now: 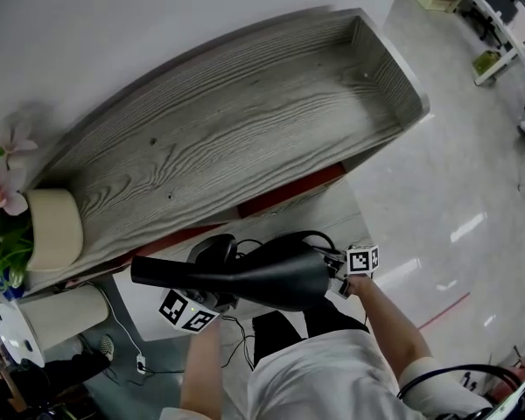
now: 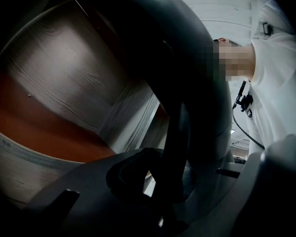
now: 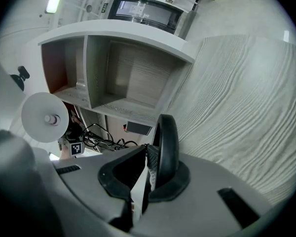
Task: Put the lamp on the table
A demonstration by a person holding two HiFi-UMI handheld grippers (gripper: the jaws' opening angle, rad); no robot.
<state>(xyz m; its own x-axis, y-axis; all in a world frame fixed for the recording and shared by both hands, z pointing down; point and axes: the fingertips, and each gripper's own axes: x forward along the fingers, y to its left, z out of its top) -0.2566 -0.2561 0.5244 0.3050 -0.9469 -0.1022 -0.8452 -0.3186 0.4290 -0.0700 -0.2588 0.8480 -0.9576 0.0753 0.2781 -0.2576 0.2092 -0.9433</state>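
Note:
The black lamp (image 1: 245,276) lies level in the air below the near edge of the grey wood-grain table (image 1: 245,121), wide shade to the right and thin end to the left. My left gripper (image 1: 212,298) is shut on the lamp under its narrow part. In the left gripper view the dark lamp body (image 2: 187,83) fills the frame and a dark part of it sits between the closed jaws of that gripper (image 2: 172,181). At the wide end my right gripper (image 1: 337,283) is shut on the lamp. The right gripper view shows the lamp's black rim (image 3: 167,147) pinched in its jaws (image 3: 150,177).
A cream pot (image 1: 54,227) with pink flowers stands on the table's left end. A white cylinder (image 1: 61,318) and cables (image 1: 236,331) are on the floor near the person's legs. The right gripper view shows a white shelf unit (image 3: 118,78), a white disc (image 3: 44,116) and the wood-grain panel (image 3: 246,107).

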